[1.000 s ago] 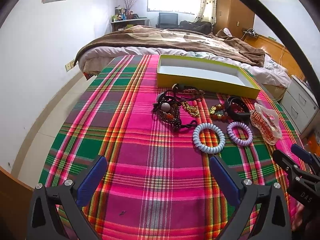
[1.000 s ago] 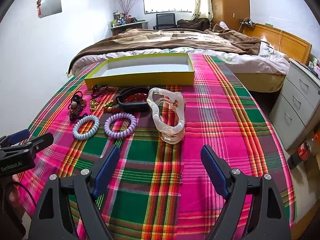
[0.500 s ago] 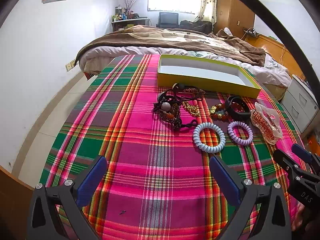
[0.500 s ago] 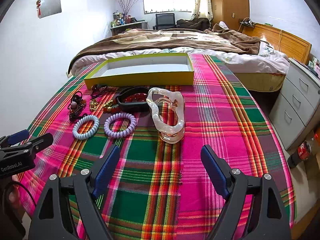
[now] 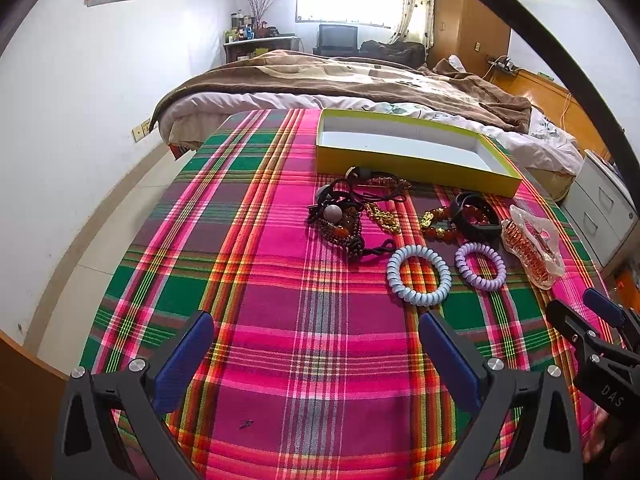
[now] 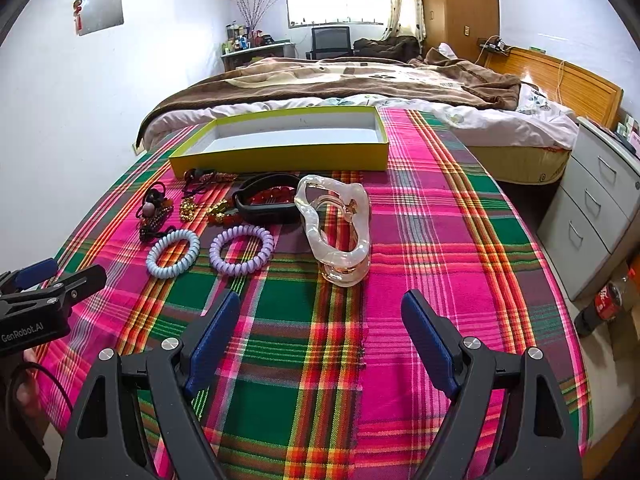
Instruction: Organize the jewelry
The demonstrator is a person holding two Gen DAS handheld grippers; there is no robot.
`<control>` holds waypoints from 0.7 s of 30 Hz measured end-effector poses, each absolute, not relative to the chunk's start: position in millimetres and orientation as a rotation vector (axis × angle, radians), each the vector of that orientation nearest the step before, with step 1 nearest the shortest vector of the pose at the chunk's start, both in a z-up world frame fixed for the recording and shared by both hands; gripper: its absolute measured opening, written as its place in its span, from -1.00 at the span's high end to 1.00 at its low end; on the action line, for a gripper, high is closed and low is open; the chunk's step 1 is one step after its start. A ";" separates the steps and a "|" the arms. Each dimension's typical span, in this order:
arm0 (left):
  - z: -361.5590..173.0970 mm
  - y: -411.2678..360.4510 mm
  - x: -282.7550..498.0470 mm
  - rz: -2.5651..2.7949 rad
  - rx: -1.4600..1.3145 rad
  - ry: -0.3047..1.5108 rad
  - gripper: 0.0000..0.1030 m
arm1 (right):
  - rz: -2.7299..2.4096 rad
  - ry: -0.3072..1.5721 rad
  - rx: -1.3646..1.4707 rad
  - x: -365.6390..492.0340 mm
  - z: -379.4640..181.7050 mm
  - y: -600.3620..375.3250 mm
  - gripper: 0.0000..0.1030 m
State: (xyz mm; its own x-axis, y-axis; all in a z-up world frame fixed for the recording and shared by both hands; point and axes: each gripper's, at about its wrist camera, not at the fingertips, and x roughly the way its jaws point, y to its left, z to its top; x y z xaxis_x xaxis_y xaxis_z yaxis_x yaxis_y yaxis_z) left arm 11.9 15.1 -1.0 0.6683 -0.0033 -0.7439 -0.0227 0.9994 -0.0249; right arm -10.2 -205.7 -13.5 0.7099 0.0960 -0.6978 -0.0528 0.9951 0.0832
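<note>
Jewelry lies in a row on the plaid tablecloth in front of an empty yellow box (image 5: 404,162) (image 6: 280,156). There is a dark tangle of bead bracelets and cords (image 5: 340,220) (image 6: 154,212), a gold chain (image 5: 382,218), red beads (image 5: 436,226), a black band (image 5: 474,216) (image 6: 266,200), a blue spiral ring (image 5: 418,275) (image 6: 173,253), a purple spiral ring (image 5: 480,266) (image 6: 241,255) and a clear hair claw (image 5: 534,246) (image 6: 338,232). My left gripper (image 5: 316,354) is open and empty, short of the blue ring. My right gripper (image 6: 320,332) is open and empty, just short of the claw.
The plaid tablecloth (image 5: 280,280) covers the table. A bed (image 6: 340,84) stands behind it. A grey drawer cabinet (image 6: 596,200) and a cola bottle (image 6: 604,304) are to the right. A white wall (image 5: 60,140) is to the left.
</note>
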 end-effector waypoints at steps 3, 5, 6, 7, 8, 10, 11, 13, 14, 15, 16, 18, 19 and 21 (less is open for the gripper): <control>-1.0 15.5 11.7 0.013 -0.032 0.838 -1.00 | 0.083 0.777 0.058 -10.2 -13.5 -205.7 -0.61; -1.1 14.9 11.8 0.015 -0.031 0.838 -1.00 | 0.084 0.777 0.058 -10.3 -13.5 -205.8 -0.61; -1.3 14.7 11.8 0.015 -0.030 0.839 -1.00 | 0.083 0.777 0.058 -10.1 -13.6 -205.6 -0.61; -1.3 15.0 11.7 0.015 -0.030 0.839 -1.00 | 0.082 0.777 0.058 -10.2 -13.6 -205.6 -0.61; -1.4 14.6 11.6 0.015 -0.030 0.839 -1.00 | 0.082 0.778 0.058 -10.2 -13.5 -205.7 -0.61; -1.4 14.2 11.6 0.014 -0.027 0.840 -1.00 | 0.082 0.777 0.058 -10.3 -13.7 -205.6 -0.61; -1.4 14.6 11.6 0.015 -0.028 0.839 -1.00 | 0.083 0.777 0.058 -10.1 -13.7 -205.6 -0.61; -1.5 14.3 11.9 0.013 -0.029 0.840 -1.00 | 0.082 0.778 0.057 -10.0 -13.8 -205.7 -0.61; -1.7 14.3 12.2 0.012 -0.029 0.841 -1.00 | 0.080 0.778 0.059 -9.8 -13.7 -206.0 -0.61; -1.8 14.4 12.4 0.012 -0.030 0.841 -1.00 | 0.079 0.779 0.060 -9.4 -13.5 -206.3 -0.61; -1.7 14.4 12.8 0.010 -0.030 0.842 -1.00 | 0.078 0.781 0.062 -8.6 -13.3 -206.9 -0.61; -1.7 15.3 13.9 0.007 -0.032 0.843 -1.00 | 0.077 0.779 0.063 -7.4 -12.5 -208.0 -0.61; -1.9 15.8 14.9 0.003 -0.033 0.847 -1.00 | 0.076 0.778 0.061 -6.7 -11.7 -208.6 -0.61; -2.1 16.8 17.8 -0.013 -0.031 0.859 -1.00 | 0.073 0.777 0.061 -4.7 -10.9 -211.3 -0.61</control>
State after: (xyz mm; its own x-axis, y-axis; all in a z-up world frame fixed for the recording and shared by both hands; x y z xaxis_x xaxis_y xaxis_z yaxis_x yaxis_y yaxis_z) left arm 17.8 16.8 -2.1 0.6534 -0.0242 -0.7567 -0.0008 0.9995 -0.0326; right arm -4.7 -211.3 -10.9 0.7110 0.0879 -0.6977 -0.0430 0.9957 0.0816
